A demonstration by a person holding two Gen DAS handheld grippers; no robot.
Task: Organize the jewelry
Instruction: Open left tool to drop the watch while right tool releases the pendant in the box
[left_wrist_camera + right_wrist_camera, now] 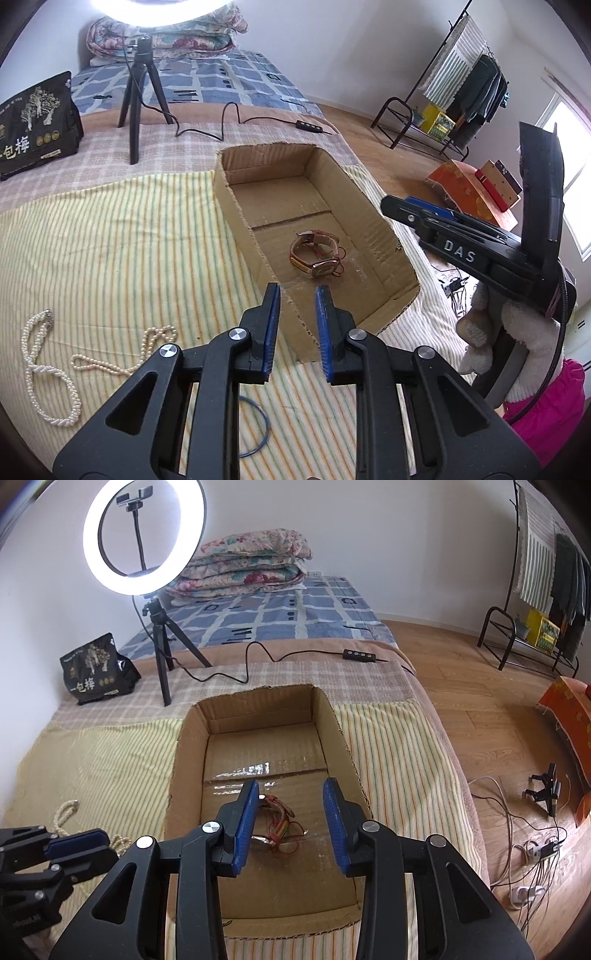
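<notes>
An open cardboard box (236,206) (186,760) lies on the striped bedspread. Inside it is a wristwatch (317,254) (271,823) with a red and yellow strap, a thin red string beside it. My left gripper (297,295) hovers at the box's near left corner, open, nothing between its blue pads. My right gripper (291,790) hangs over the box above the watch, open and holding nothing. Left of the box lie a white pearl necklace (48,369), a cream pearl strand (122,363) and a thin blue ring (258,432) on the spread.
A ring light on a tripod (142,535) (135,99) and a black snack bag (37,125) (96,670) stand behind the box, with a cable and its switch (360,654). A gloved hand (517,332) holds the right tool. The bed's edge drops to a floor with cables (532,853).
</notes>
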